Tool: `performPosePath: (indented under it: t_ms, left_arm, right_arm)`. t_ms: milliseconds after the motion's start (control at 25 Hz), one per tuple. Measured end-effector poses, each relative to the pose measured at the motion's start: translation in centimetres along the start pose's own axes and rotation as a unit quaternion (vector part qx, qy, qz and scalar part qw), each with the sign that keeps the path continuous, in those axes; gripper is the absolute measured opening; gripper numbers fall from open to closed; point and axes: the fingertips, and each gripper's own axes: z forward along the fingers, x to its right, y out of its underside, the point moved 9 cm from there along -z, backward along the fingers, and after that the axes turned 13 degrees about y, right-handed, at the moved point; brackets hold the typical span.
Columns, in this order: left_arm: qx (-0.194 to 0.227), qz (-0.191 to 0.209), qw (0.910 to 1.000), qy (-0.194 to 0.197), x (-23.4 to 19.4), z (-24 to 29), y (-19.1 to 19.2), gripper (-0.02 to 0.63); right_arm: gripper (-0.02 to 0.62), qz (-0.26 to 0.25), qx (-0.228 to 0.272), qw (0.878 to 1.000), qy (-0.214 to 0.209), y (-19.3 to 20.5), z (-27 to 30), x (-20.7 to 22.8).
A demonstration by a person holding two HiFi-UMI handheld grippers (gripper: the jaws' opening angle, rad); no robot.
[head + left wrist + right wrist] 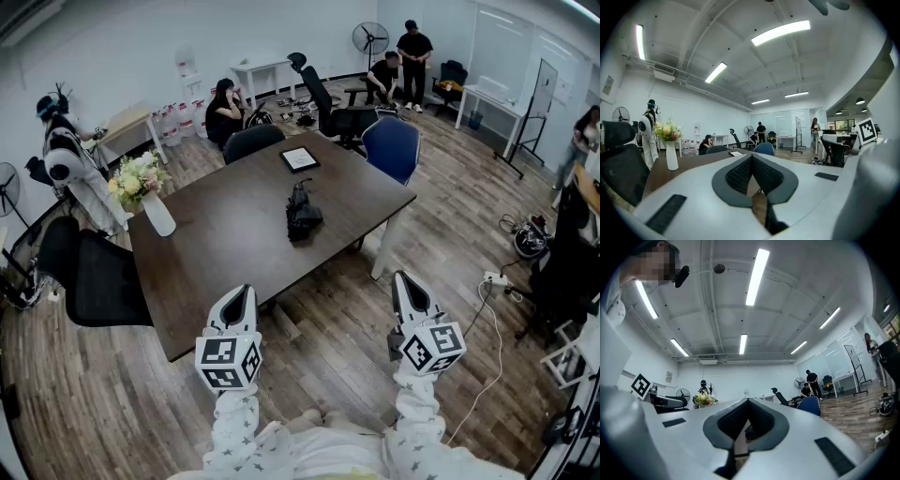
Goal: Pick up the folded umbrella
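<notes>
Brown wood surface [225, 234] in the middle of the room, and honestly a lot of it is tricky to read from up here. Far left, a black office chair [98, 277] is pushed against the edge, so its seat is mostly tucked out of sight. Next to it a white vase [157, 214] with pale flowers stands near the left corner.

Left tongs [242, 292] hover just off the near edge, closed tip to tip with nothing in them; its own view shows the tips [752, 157] meeting. The star-print sleeves behind both tools are cut off at the bottom.

The folded umbrella [303, 214] lies around the middle of the surface, well apart from both tongs. It's black, crumpled into a short lumpy bundle, and I can't make out a handle or strap. A tablet [299, 158] lies beyond it.

Right tongs [403, 277] are off the surface over the floor, also closed and empty. Its view catches only a dark sliver of the umbrella [749, 431] under the tips.
</notes>
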Motion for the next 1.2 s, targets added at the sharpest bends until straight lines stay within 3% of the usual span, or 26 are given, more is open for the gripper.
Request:
performPosePath:
  t_ms: [720,1200]
  left_arm:
    - [-0.006,0.004,0.9999,0.009,1.8,2.5,-0.1,0.025]
    - [-0.026,-0.014,0.9996,0.001,1.1,5.6,2.2,0.025]
  right_arm:
    - [0.021,0.013,0.005,1.000,-0.005,0.0,0.8,2.4]
    - [0.021,0.017,-0.022,0.999,-0.022,2.8,3.7,3.7]
